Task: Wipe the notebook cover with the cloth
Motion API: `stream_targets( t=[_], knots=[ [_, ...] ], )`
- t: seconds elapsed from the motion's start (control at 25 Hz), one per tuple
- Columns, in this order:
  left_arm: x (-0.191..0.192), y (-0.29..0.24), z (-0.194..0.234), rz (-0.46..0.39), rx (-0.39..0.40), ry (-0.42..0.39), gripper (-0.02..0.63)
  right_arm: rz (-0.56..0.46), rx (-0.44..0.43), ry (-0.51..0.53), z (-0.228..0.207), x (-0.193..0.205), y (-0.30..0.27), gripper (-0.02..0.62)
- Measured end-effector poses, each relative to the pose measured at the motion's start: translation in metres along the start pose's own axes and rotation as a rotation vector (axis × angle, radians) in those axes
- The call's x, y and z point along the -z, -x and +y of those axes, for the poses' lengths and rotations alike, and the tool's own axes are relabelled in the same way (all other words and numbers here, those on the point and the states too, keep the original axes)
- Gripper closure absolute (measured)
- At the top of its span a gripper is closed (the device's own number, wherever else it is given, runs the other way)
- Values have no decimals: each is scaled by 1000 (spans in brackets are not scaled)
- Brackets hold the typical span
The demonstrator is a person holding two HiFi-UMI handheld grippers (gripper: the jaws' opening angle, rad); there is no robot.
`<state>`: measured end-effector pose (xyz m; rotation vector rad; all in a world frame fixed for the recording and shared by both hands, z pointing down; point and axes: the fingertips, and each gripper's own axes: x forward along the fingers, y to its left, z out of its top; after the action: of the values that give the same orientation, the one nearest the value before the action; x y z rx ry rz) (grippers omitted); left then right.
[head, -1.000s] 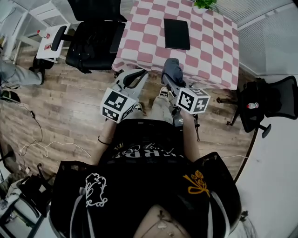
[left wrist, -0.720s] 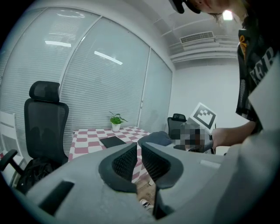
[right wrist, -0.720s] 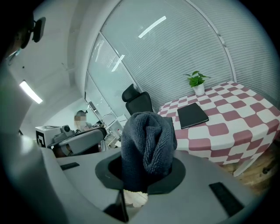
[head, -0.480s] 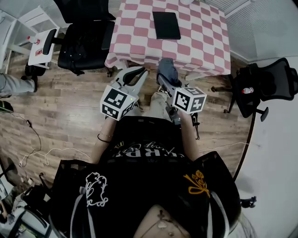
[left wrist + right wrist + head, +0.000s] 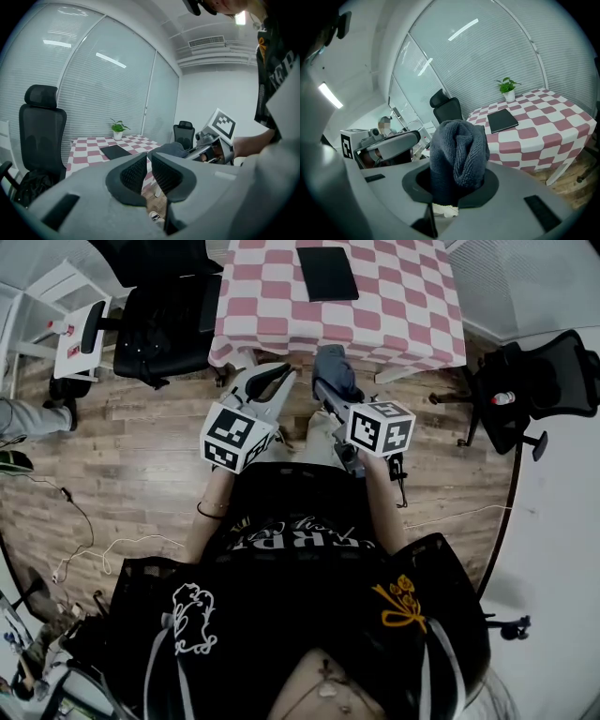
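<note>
The black notebook [image 5: 327, 273] lies flat on the pink-and-white checked table [image 5: 403, 310] at the top of the head view, well ahead of both grippers. It also shows in the left gripper view as the notebook [image 5: 115, 151] and in the right gripper view as the notebook [image 5: 502, 120]. My right gripper [image 5: 330, 381] is shut on a bunched grey-blue cloth [image 5: 457, 154], held off the table's near edge. My left gripper [image 5: 267, 385] hangs beside it at the same height, its jaws [image 5: 149, 172] together with nothing between them.
A black office chair [image 5: 159, 324] stands left of the table, with a white shelf unit [image 5: 70, 334] beyond it. Another black chair [image 5: 534, 390] is at the right. A potted plant [image 5: 506, 87] stands at the table's far end. Cables [image 5: 103, 549] trail over the wooden floor.
The table and notebook have slid toward the top edge of the head view. Both grippers keep the same pose in front of the body, the cloth still in the right one.
</note>
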<state>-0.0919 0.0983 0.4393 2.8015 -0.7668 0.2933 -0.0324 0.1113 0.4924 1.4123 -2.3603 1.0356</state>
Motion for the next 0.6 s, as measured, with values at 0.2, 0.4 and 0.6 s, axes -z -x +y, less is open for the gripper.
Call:
stream_targets(
  t=[0.2,0.4,0.6],
  knots=[
    [3,2,1,8,2,-1,580,8,-3,0,4,3,-3,523],
    [4,3,-1,15,6,-3,580,6,-3,6,6,3,-2,523],
    [5,1,2,19,11,-2,581,-8,10,-3,0,-2,-1,523]
  ],
)
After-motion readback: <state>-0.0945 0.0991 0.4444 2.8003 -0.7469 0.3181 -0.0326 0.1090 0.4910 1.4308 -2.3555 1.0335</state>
